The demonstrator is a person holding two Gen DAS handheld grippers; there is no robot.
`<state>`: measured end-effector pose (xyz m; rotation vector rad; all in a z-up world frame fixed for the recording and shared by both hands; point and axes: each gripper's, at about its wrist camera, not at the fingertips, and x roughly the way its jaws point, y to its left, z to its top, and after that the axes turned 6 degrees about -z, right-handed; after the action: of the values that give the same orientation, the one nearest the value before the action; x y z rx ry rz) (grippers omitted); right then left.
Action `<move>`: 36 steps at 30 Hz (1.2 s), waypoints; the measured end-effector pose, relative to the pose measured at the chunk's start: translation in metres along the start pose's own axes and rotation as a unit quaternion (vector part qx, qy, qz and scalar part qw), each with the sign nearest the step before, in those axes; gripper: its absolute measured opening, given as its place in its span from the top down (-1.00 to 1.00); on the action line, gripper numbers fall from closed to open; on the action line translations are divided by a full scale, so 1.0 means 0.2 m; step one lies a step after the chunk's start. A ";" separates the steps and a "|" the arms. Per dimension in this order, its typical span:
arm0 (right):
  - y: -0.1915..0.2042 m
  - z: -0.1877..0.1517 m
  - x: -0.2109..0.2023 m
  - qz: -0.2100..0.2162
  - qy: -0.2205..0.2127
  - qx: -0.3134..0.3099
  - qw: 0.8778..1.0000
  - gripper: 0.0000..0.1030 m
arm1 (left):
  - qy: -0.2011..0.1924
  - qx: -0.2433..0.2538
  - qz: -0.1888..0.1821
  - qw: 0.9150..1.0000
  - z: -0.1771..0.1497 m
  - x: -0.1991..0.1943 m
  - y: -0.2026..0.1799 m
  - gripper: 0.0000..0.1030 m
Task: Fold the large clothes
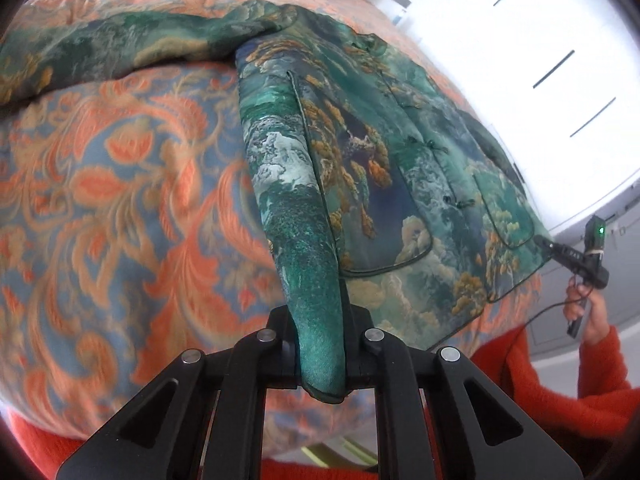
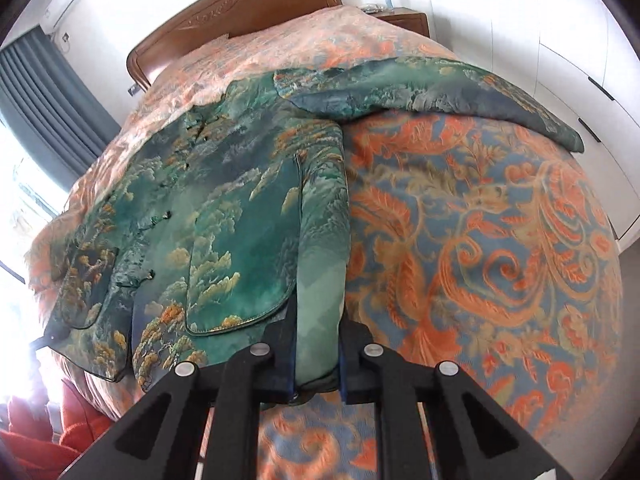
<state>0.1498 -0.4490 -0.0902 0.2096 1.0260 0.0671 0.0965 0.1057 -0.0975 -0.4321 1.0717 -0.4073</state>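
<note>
The left gripper (image 1: 322, 344) sits at the bottom centre of its wrist view, tilted steeply down toward the bed, its jaws clenched on a bunched green hem corner of the jacket (image 1: 380, 152). The pinched fabric rises from between the jaws as a narrow ridge toward mid-frame. The right gripper (image 2: 318, 356) holds the same pose at the bottom centre of its own view, also angled down, its jaws nipped tight on the opposite hem corner of that one garment.

There is one jacket (image 2: 224, 208): green brocade with clouds, golden trees and mountains, knot buttons down the front and two piped patch pockets. It lies front-up on the bedspread (image 1: 120, 184), a blue quilt with orange scrolls. One sleeve (image 1: 112, 52) stretches flat toward the upper left of the left view; the other sleeve (image 2: 432, 88) runs toward the upper right of the right view.

At the lower right edge of the left view, a hand (image 1: 592, 312) in an orange sleeve grips the right tool's handle. A wooden headboard (image 2: 232, 16) stands at the top of the right view, with grey curtains (image 2: 40, 100) at the left.
</note>
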 end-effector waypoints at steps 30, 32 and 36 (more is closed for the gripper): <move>0.10 -0.18 -0.23 -0.154 -0.131 0.019 0.979 -0.38 | -0.170 0.129 0.184 0.959 0.01 -0.21 -0.28 -0.99; 0.17 -0.19 -0.25 -0.156 -0.141 0.005 0.978 -0.40 | -0.193 0.126 0.191 0.954 0.00 -0.24 -0.28 -0.99; 0.27 -0.19 -0.27 -0.164 -0.158 -0.018 0.974 -0.47 | -0.228 0.135 0.212 0.941 -0.03 -0.28 -0.31 -0.99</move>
<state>0.0923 -0.3985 -0.0530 0.0134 0.7298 -0.2406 0.0603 0.0809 -0.0267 -0.0355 0.6169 -0.0567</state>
